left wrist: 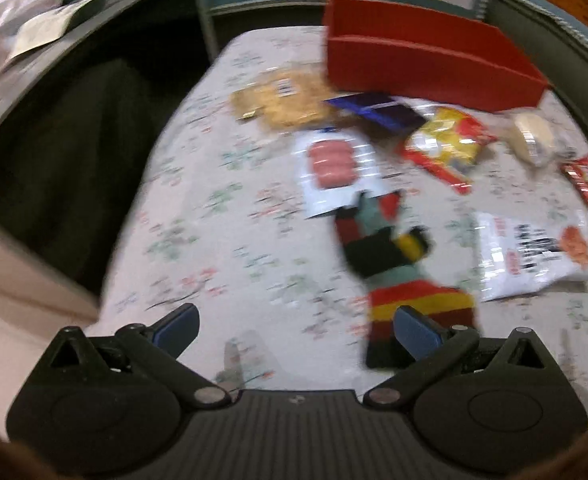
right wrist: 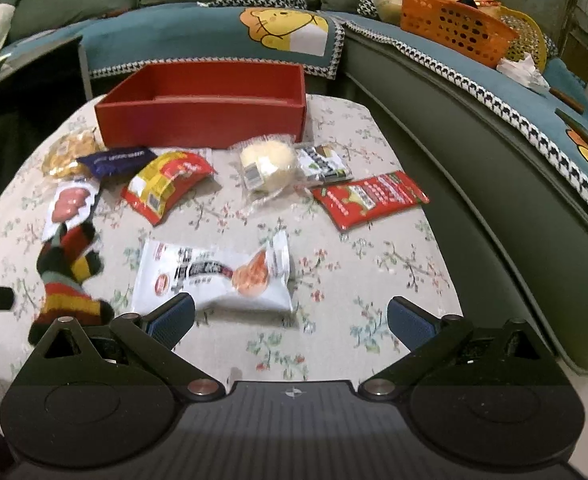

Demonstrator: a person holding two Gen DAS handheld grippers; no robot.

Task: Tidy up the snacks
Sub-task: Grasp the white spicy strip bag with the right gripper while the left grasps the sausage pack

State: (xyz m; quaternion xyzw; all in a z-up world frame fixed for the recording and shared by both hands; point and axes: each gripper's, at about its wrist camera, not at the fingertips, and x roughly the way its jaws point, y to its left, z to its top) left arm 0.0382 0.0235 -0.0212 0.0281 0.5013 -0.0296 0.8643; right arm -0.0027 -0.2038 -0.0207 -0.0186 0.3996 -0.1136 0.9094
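Two tongs (right wrist: pixel 290 318), eight snack packets (right wrist: pixel 214 276).

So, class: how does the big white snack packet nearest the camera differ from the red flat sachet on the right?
The white snack packet is larger and puffier; the red flat sachet is smaller, thin and lies farther back. Both lie sealed on the floral tablecloth, outside the red box.

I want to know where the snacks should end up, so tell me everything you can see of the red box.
The red box is an open-topped rectangular tray with plain, matte walls that look like cardboard. No snack shows inside it, though its floor is mostly hidden. It stands upright at the far end of the floral tablecloth, just before the sofa. Snack packets lie in front of its near wall; the dark blue packet sits close to it, contact unclear. Neither gripper touches it.
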